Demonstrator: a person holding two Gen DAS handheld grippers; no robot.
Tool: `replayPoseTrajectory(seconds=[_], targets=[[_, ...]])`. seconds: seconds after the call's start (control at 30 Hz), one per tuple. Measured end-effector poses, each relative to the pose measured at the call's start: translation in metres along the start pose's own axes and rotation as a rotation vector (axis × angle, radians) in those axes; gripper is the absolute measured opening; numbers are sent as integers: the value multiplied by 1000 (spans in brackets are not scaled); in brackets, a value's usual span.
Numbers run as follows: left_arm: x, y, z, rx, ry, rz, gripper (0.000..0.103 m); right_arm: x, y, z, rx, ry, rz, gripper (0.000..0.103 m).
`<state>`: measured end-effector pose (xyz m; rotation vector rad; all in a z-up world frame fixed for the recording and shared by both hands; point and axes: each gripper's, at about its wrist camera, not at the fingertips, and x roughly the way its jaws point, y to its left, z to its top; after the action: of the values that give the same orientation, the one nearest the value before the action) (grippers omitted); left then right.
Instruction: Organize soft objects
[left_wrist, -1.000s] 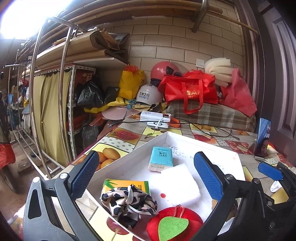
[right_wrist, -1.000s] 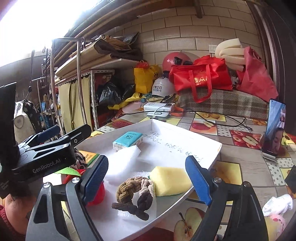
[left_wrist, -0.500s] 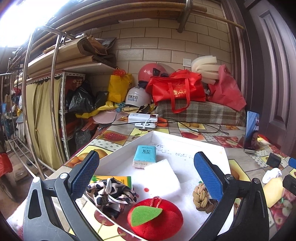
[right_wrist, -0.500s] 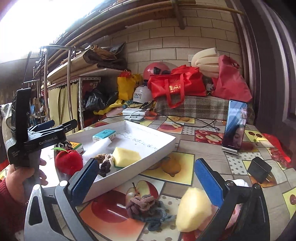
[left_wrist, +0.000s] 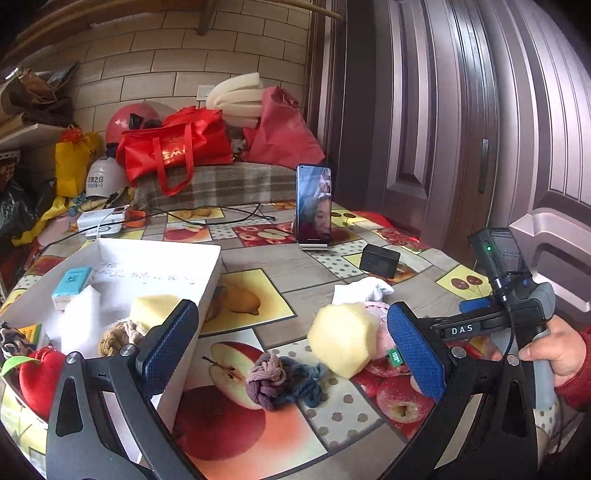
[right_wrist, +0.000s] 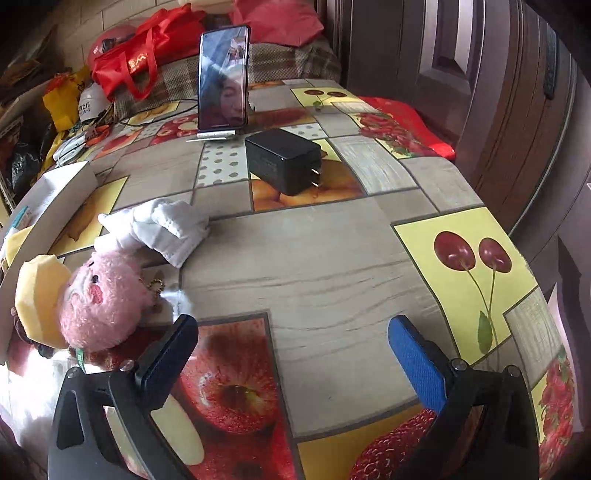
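A white tray (left_wrist: 207, 254) on the left holds a yellow sponge (left_wrist: 153, 308), a brown knotted rope (left_wrist: 118, 334), a red plush apple (left_wrist: 38, 378), white foam (left_wrist: 79, 321) and a tissue pack (left_wrist: 72, 282). On the table lie a purple-blue knotted rope (left_wrist: 280, 382), a yellow sponge (left_wrist: 341, 338), a pink plush toy (right_wrist: 101, 299) and a white cloth (right_wrist: 166, 223). My left gripper (left_wrist: 291, 349) is open above the rope and sponge. My right gripper (right_wrist: 291, 354) is open and empty over bare table, right of the pink plush.
A phone on a stand (right_wrist: 223, 77) and a black charger (right_wrist: 282, 160) stand further back. Red bags (left_wrist: 173, 146), helmets and a plaid-covered bench line the back wall. A dark door (left_wrist: 461, 129) is at the right, beside the table edge.
Both grippers have swung right, away from the tray, toward the loose items on the table. The right gripper now faces the charger and phone. Both stay open.
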<state>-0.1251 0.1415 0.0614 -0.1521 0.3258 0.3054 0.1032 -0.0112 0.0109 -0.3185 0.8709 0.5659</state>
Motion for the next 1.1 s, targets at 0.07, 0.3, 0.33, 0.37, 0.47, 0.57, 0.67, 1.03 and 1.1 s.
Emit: replayPoseTrajectory(seconds=[0.07,0.3,0.33,0.37,0.47,0.57,0.67,1.03,1.1], targets=[[3,0,1,-13,10,-5,103,-1,5,-1,-37,-5,2,103],[0,9,0,-62,10,-23,103,0,0,1,-33,4,39,103],[1,9,0,-58,9,-26,103,0,0,0,-34,4,37,103],[0,9,0,-55,8,-29,103,0,0,1,-33,4,38,103],[1,8,0,-49,9,-34,103,0,0,1,-34,4,38,103],[1,11,0,-61,10,-37,103,-1,0,1,-34,5,38,103],[1,15,0,-84,11,-38,103,-1,0,1,-34,4,37,103],[2,32,-1,-168,21,-46,103,-1,0,1,-35,4,37,103],[3,36,-2,-188,27,-44,103,-1,0,1,-35,4,37,103]])
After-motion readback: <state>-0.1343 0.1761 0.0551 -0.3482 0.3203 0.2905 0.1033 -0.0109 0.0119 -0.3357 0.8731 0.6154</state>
